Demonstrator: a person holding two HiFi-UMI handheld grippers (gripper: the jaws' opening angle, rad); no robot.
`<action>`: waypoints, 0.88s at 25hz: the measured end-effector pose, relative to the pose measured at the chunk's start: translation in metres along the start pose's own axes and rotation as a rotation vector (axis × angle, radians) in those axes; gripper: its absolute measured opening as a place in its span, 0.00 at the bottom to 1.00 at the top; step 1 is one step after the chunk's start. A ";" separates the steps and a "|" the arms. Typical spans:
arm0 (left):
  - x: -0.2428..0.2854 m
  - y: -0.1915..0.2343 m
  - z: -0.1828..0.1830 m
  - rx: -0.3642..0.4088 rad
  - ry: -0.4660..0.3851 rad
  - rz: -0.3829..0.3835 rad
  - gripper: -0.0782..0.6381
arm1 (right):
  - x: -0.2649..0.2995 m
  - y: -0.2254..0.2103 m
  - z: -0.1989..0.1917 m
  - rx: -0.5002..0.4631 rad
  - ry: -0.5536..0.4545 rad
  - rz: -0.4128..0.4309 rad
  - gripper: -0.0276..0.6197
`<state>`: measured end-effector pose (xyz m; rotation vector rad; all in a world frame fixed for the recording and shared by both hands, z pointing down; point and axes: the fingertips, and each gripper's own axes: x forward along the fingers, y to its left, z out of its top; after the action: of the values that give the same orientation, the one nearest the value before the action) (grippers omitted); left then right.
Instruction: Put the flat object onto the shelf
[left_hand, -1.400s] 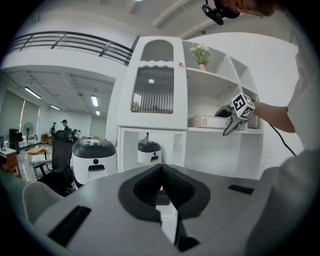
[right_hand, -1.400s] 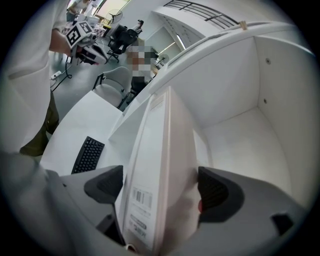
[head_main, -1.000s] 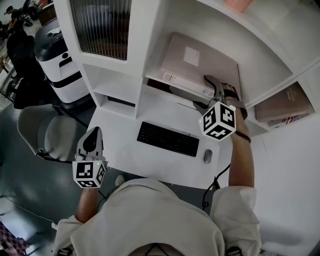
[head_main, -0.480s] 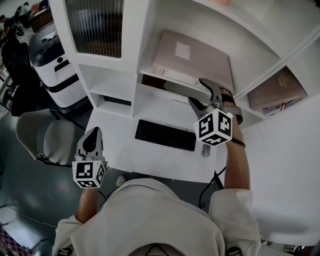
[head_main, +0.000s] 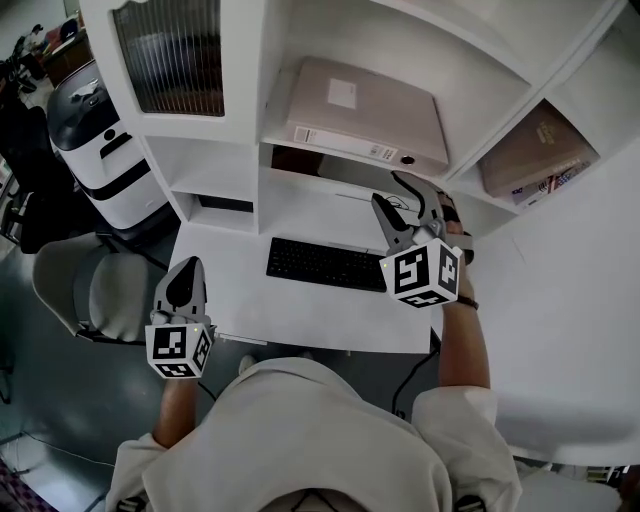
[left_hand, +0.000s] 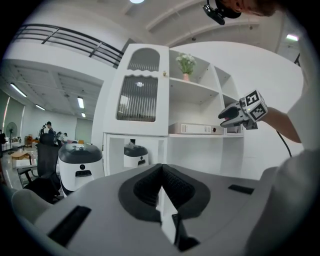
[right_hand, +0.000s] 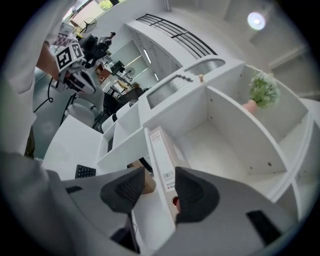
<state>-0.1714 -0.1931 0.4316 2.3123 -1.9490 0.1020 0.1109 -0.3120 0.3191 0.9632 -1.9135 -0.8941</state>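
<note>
Far left, on the floor: one white-and-black machine, no readable print. Just right of it, one grey chair.

Above, one cabinet door of ribbed glass.

Off the desk's left front corner: left gripper, held low on a bare forearm bent up from the torso, pointing forward. Jaws pressed together at the tips in the left gripper view, nothing between them. On its marker cube, black-and-white square patterns only, no words.

On the desk's middle: one black keyboard, keys too small to read.

On the shelf above the keyboard: the one flat object, a pale binder, lying flat with the spine facing out. One blank white label on its top face; a strip with barcode-like print on the spine, not legible.

Right of centre: right gripper, raised above the desk on an outstretched bare forearm with a dark wristband, tips aimed at the binder's right end, near it but apart. Jaws closing, a gap between the pads, nothing gripped; binder spine in line beyond them in the right gripper view. A second patterned cube on this gripper, likewise wordless.

Far right, in a lower side compartment: a small stack of books, brown cover on top, print too small to read.

On a high shelf in the right gripper view: one small potted plant.
</note>
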 end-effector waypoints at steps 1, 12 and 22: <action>0.000 -0.002 0.001 0.002 -0.001 -0.007 0.10 | -0.005 0.000 0.000 0.018 -0.007 -0.013 0.33; 0.000 -0.024 0.009 0.025 -0.013 -0.073 0.10 | -0.058 0.006 -0.011 0.256 -0.072 -0.132 0.17; -0.002 -0.040 0.015 0.045 -0.018 -0.115 0.10 | -0.102 0.010 -0.021 0.443 -0.123 -0.225 0.05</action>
<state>-0.1328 -0.1867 0.4148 2.4557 -1.8352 0.1161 0.1666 -0.2253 0.3028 1.4354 -2.1904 -0.6744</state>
